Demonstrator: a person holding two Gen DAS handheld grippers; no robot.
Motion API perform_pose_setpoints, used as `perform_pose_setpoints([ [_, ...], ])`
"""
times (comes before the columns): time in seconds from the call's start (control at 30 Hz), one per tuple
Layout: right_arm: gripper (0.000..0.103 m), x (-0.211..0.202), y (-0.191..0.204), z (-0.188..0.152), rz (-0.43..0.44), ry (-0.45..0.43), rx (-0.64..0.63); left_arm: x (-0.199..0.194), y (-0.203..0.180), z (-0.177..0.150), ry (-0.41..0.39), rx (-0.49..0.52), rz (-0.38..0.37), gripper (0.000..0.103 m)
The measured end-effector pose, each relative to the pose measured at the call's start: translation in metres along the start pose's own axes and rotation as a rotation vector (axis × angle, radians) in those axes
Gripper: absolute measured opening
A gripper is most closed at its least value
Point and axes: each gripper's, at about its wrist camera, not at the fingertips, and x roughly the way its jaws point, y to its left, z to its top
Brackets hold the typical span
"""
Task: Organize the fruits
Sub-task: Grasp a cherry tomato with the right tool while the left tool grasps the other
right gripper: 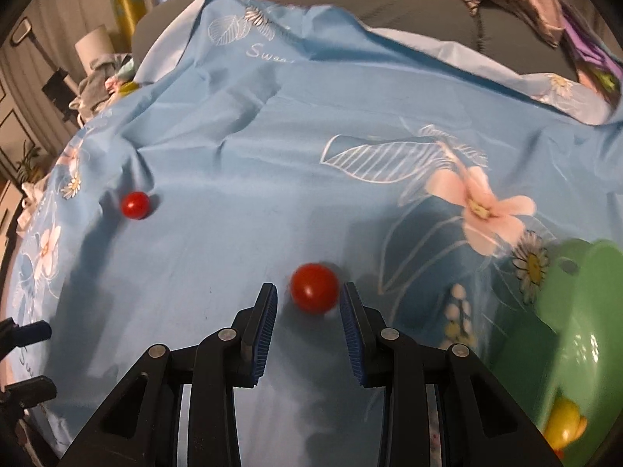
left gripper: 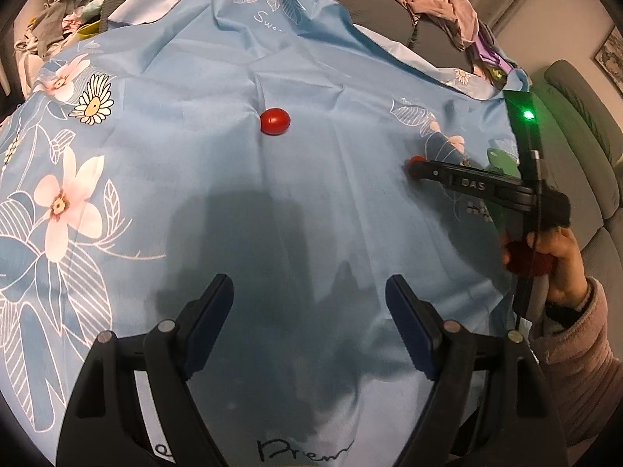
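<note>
Two red cherry tomatoes lie on a blue floral cloth (left gripper: 187, 179). In the right wrist view the nearer tomato (right gripper: 314, 288) rests on the cloth between the tips of my right gripper (right gripper: 309, 297). The jaws stand narrowly apart and there is a gap to the pads. It looks blurred, so it is not gripped. The other tomato (right gripper: 135, 205) lies far left. In the left wrist view that tomato (left gripper: 275, 121) sits well ahead of my left gripper (left gripper: 309, 292), which is open and empty. My right gripper (left gripper: 413, 166) reaches in from the right, held by a hand (left gripper: 560, 257).
A green bowl (right gripper: 576, 311) stands at the right edge of the cloth, with a yellow object (right gripper: 564, 424) at its near side. Heaps of clothes (left gripper: 440, 7) lie on the grey sofa behind. The left gripper's fingers (right gripper: 27, 332) show at the left edge.
</note>
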Motion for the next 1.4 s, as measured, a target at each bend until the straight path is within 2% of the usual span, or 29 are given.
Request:
perform_pose_setpoints([
  [0.27,0.033,0.011,-0.005,0.007,0.033,0.013,0.005,0.005,-0.004,0.015,-0.010,0.015,0.018,0.081],
  [0.4,0.030,0.008,-0.010,0.005,0.044,0.014,0.025,0.009,-0.010,0.032,-0.028,0.048,0.039,0.080],
  [0.53,0.030,-0.005,-0.018,-0.003,0.153,-0.018,0.091,0.017,-0.017,0.058,-0.055,0.098,0.063,0.078],
  [0.73,0.030,-0.021,-0.018,-0.014,0.254,-0.054,0.115,0.055,-0.019,0.097,-0.035,0.172,0.159,0.053],
  [0.77,0.030,-0.022,-0.017,-0.016,0.268,-0.054,0.114,0.062,-0.018,0.102,-0.024,0.177,0.173,0.046],
  [0.8,0.030,-0.022,-0.016,-0.016,0.275,-0.054,0.112,0.069,-0.017,0.107,-0.006,0.182,0.174,0.044],
  [0.9,0.030,-0.024,-0.014,-0.018,0.300,-0.062,0.108,0.083,-0.018,0.114,0.019,0.224,0.209,0.043],
  [1.03,0.030,-0.022,-0.011,-0.018,0.329,-0.066,0.101,0.095,-0.024,0.117,0.035,0.310,0.292,0.044],
  [1.27,0.030,-0.019,-0.006,-0.017,0.354,-0.070,0.101,0.105,-0.021,0.129,0.044,0.348,0.312,0.043],
  [1.4,0.030,-0.022,-0.008,-0.020,0.357,-0.076,0.107,0.113,-0.025,0.132,0.089,0.424,0.322,0.044],
])
